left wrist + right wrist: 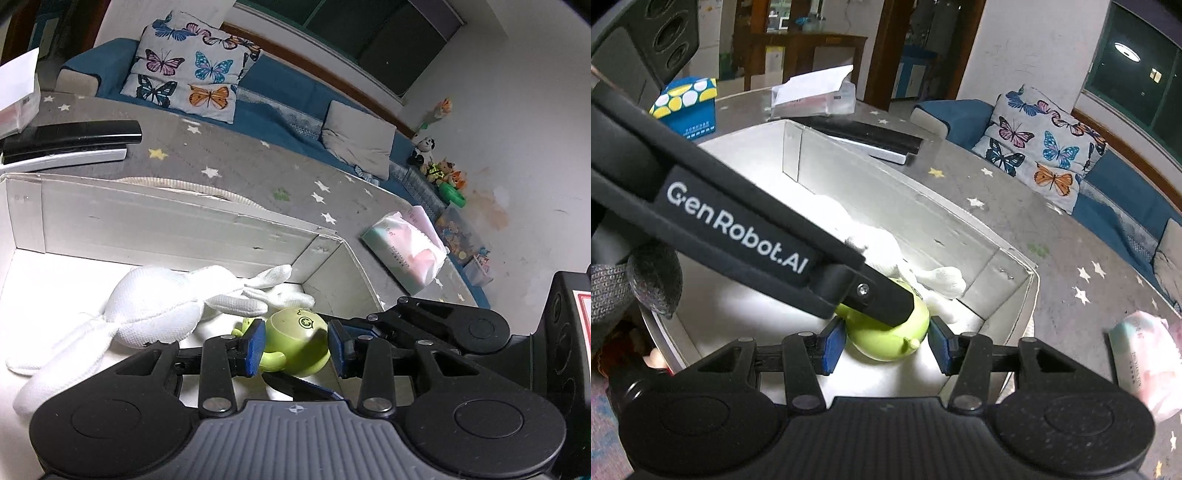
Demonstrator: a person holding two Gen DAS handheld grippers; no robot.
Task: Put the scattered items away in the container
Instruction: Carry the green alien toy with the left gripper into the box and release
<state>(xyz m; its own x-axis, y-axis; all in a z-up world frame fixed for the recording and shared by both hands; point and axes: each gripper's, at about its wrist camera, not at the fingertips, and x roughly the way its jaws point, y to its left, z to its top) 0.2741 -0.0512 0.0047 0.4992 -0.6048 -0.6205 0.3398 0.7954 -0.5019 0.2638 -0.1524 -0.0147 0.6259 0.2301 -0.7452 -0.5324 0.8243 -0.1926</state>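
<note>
Item 1: shallow white cardboard box (pixel 155 221), the container, on a grey star-printed table cover (pixel 236 162).

Item 2: white knitted plush rabbit (pixel 155 306), lying on the box floor.

Item 3: round lime-green plastic toy figure (pixel 295 343), on the box floor just beside the rabbit's ears.

Item 4: left gripper (pixel 295 345), blue pads on either side of the green toy, spread apart; the left pad is close against the toy, a gap shows at the right.

Item 5: right gripper (pixel 886 345), likewise spread, empty, straddling the same toy from its own side.

Step, as judged: placing the green toy, apparently just released.

Next move calls for lifting both grippers straight out without dragging the toy or the rabbit, then seeking any items left outside; a pastel tissue pack (pixel 406 247) lies on the cover beyond the box.
</note>
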